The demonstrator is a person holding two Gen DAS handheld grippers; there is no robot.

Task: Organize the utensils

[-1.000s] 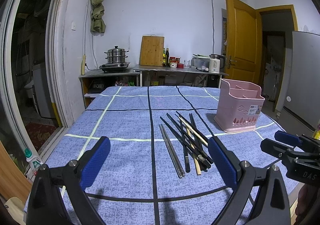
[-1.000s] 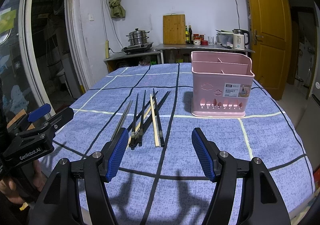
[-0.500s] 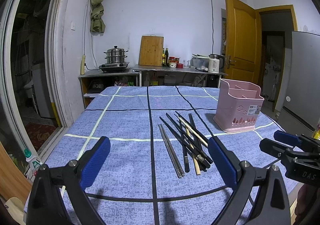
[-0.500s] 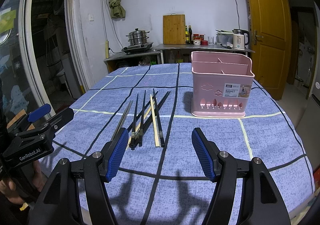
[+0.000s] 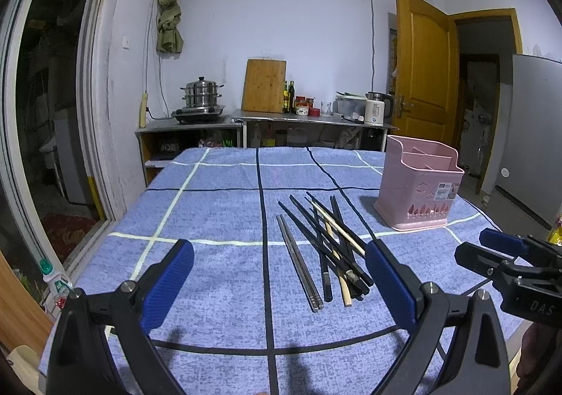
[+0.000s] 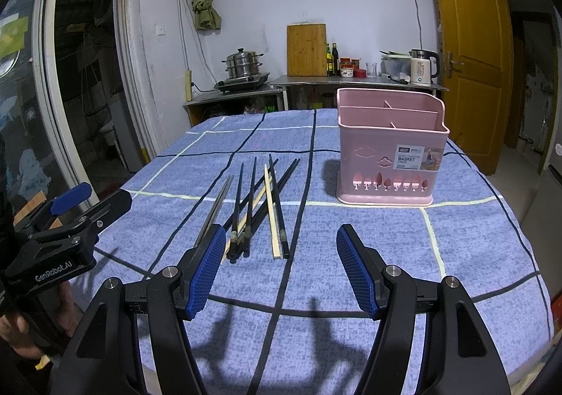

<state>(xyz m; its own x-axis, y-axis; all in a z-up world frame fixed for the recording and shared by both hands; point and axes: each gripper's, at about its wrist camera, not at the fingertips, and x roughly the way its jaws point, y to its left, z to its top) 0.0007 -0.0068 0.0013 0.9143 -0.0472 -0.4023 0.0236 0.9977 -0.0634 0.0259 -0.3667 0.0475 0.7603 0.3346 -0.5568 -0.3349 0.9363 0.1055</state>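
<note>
Hovering over near edge of table (image 5: 210,275), left tongs (image 5: 277,275) spread wide, nothing between blue pads. Right tongs (image 6: 281,265) likewise spread, gripping nothing. Chopsticks (image 5: 326,247) lie loose in crossed bundle on blue checked cloth: black ones, pale wooden ones, one metal pair (image 5: 298,268) at left side. Pink basket (image 6: 390,156) stands upright right of bundle, apart from it, visible compartments holding nothing.

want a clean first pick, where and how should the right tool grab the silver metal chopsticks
Grip the silver metal chopsticks at their near ends, coming down from above with the right tool. That pair lies flat at the left edge of the pile, its near half apart from the crossed black sticks, so one finger fits on each side.
</note>
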